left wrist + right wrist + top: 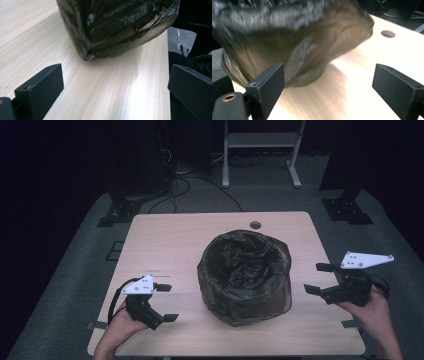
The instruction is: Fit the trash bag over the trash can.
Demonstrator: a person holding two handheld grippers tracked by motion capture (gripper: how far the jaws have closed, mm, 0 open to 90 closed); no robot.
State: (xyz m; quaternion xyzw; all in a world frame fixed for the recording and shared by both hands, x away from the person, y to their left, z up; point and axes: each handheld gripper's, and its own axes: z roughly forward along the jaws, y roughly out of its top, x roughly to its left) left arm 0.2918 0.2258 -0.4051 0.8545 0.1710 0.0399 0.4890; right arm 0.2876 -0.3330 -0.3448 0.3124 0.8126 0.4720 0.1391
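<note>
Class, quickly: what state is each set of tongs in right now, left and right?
Left tongs: open, holding nothing, beside the black plastic bag-lined bin.
Right tongs: open, holding nothing, on the bin's other side.

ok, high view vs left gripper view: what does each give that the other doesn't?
High view alone: the bin's open top with the black bag lining it, the right gripper open off its far side, the left gripper from outside, the table's cable hole.

Left gripper view alone: a close look at the bag's lower edge meeting the wood, framed by its own spread jaws.

Both: the bagged bin, the wooden table, nothing gripped.
</note>
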